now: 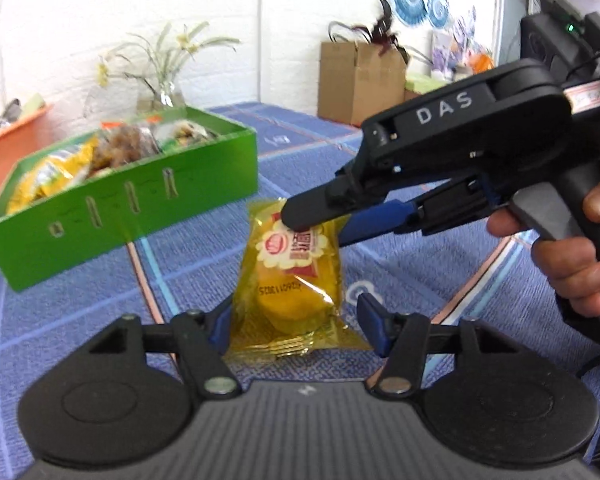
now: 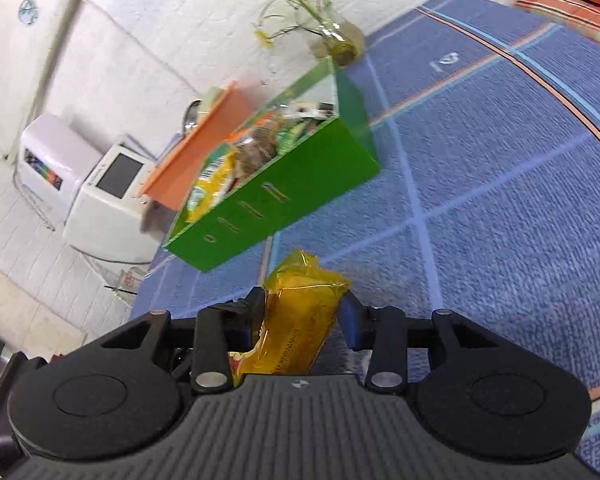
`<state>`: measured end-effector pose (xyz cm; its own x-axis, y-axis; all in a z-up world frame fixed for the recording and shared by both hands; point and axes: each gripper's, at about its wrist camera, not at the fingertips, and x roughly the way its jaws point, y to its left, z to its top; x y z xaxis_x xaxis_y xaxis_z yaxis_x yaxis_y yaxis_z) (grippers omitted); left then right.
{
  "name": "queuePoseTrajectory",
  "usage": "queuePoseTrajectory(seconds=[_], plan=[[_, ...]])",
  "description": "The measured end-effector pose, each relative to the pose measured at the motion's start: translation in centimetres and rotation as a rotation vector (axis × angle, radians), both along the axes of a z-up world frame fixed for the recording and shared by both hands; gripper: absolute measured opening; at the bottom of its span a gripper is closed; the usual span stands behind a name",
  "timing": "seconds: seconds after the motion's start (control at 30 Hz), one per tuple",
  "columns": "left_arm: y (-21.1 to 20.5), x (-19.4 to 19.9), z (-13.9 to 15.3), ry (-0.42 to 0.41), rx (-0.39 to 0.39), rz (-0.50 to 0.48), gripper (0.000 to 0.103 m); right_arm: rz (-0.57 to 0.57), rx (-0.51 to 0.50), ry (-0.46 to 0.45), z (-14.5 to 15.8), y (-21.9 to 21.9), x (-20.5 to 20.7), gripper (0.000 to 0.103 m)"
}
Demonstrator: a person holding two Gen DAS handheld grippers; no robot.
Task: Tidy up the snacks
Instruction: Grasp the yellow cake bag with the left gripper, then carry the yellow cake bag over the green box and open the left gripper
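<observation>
Reading "DAS" on right gripper [image 1: 300,224]; yellow snack packet [image 1: 292,280] print illegible.

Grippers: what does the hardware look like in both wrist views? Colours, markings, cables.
Both are black plastic. Each wrist view shows a ribbed grey hood, two round black discs, silver pivot pins and linkage bars leading to blue-padded fingers. In the left wrist view the right gripper shows side-on: pistol-style handle, white "DAS" lettering, a pale label, a green indicator light, thin black cables. No sleeve shows.
</observation>
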<state>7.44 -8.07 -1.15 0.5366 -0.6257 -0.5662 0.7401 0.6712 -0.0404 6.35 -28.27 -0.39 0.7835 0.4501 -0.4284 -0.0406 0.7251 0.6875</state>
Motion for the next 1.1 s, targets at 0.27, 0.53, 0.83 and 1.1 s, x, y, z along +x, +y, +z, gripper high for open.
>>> queuePoseTrajectory(seconds=[0.27,0.53,0.83,1.1], plan=[[1.0,-0.5,1.2,-0.048,-0.045,0.083,0.057,0.036,-0.033,-0.051,1.6,1.7,0.6,0.069],[1.7,-0.6,1.7,-0.043,-0.080,0.108,0.054,0.052,-0.087,-0.114,2.8,2.6,0.4,0.069],[3.8,0.3,3.8,-0.085,-0.123,0.179,0.052,0.145,-0.163,-0.180,6.1,5.3,2.5,0.068],[5.1,4.4,7.7,-0.195,-0.140,0.286,0.051,0.186,-0.224,-0.335,10.9,7.8,6.7,0.068]])
